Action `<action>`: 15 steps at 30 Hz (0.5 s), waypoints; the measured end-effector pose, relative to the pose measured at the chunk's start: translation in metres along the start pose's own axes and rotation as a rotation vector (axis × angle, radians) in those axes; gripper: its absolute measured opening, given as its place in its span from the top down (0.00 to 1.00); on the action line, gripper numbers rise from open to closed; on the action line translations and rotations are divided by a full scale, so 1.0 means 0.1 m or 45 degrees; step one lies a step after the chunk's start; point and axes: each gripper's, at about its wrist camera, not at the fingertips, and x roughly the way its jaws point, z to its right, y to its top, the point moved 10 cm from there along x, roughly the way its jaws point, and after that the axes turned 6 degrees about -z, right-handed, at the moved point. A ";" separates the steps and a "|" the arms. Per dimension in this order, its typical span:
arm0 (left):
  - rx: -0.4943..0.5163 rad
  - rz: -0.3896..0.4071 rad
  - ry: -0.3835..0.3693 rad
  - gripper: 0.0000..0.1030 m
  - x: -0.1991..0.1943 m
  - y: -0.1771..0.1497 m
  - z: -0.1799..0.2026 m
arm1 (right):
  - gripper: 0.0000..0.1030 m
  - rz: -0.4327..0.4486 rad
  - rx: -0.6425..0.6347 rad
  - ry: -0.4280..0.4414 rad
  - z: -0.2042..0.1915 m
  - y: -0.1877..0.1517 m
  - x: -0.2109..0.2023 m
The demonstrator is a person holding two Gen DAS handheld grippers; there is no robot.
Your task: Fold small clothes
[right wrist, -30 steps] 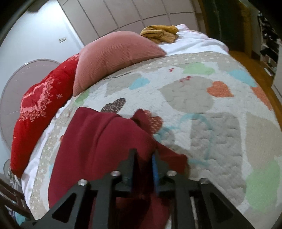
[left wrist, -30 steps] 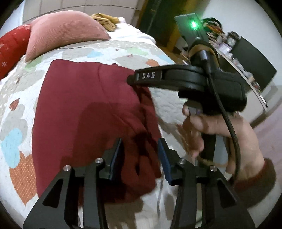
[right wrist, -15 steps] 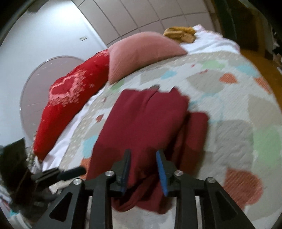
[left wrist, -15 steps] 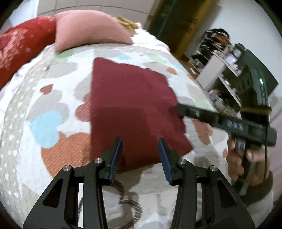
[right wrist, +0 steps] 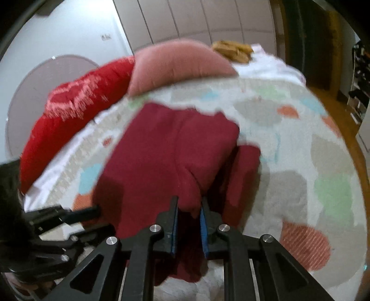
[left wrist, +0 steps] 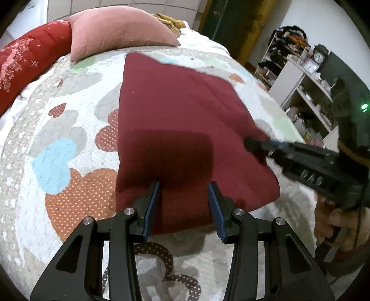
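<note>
A dark red garment [left wrist: 175, 111] lies folded on the quilted bed. My left gripper [left wrist: 185, 199] is open and empty, hovering over the garment's near edge. The right gripper [left wrist: 259, 145] comes in from the right in the left wrist view, its tips at the garment's right edge. In the right wrist view the garment [right wrist: 171, 152] fills the middle, and my right gripper [right wrist: 188, 217] has its jaws a little apart with a fold of the red cloth between them. The left gripper [right wrist: 92, 210] shows at the lower left there.
The heart-patterned quilt [left wrist: 57, 148] covers the bed. A pink pillow [left wrist: 118, 27] and a red pillow [left wrist: 25, 60] lie at the head, with a yellow cloth [left wrist: 168, 19] behind. Shelves [left wrist: 307, 76] stand to the right of the bed.
The garment has been folded over and now lies flatter. My left gripper has pulled back to its near edge. My right gripper has opened a little and swung to the garment's right side.
</note>
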 end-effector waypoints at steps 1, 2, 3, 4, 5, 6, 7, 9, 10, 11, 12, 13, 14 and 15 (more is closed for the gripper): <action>0.001 -0.007 -0.004 0.60 0.02 -0.02 -0.01 | 0.86 -0.021 0.012 0.004 0.03 -0.05 0.06; 0.003 -0.003 -0.004 0.60 0.00 -0.02 -0.01 | 0.86 -0.028 0.029 0.016 0.05 -0.09 0.11; 0.005 0.002 -0.002 0.60 -0.02 -0.01 -0.01 | 0.86 -0.018 0.054 0.040 0.08 -0.10 0.10; 0.005 0.013 0.003 0.60 -0.06 0.00 -0.02 | 0.85 -0.007 0.093 0.075 0.11 -0.09 0.05; 0.002 0.028 0.008 0.60 -0.10 0.03 -0.03 | 0.81 0.001 0.138 0.112 0.13 -0.08 -0.01; -0.001 0.052 0.016 0.60 -0.15 0.06 -0.04 | 0.74 0.014 0.180 0.130 0.17 -0.06 -0.07; -0.004 0.085 0.026 0.60 -0.21 0.11 -0.06 | 0.73 0.040 0.205 0.132 0.19 -0.02 -0.15; -0.013 0.133 0.038 0.60 -0.28 0.21 -0.09 | 0.73 0.116 0.203 0.126 0.17 0.08 -0.34; -0.015 0.136 0.045 0.60 -0.27 0.26 -0.11 | 0.73 0.137 0.194 0.117 0.14 0.11 -0.39; -0.019 0.130 0.055 0.60 -0.25 0.30 -0.14 | 0.73 0.163 0.171 0.103 0.09 0.16 -0.45; -0.023 0.129 0.064 0.60 -0.22 0.34 -0.16 | 0.73 0.173 0.149 0.098 0.05 0.19 -0.46; -0.027 0.136 0.076 0.60 -0.19 0.38 -0.19 | 0.73 0.178 0.121 0.090 0.00 0.22 -0.46; -0.031 0.141 0.090 0.60 -0.16 0.41 -0.21 | 0.73 0.179 0.095 0.076 -0.04 0.25 -0.43; -0.035 0.143 0.104 0.60 -0.14 0.43 -0.23 | 0.73 0.179 0.074 0.057 -0.07 0.27 -0.39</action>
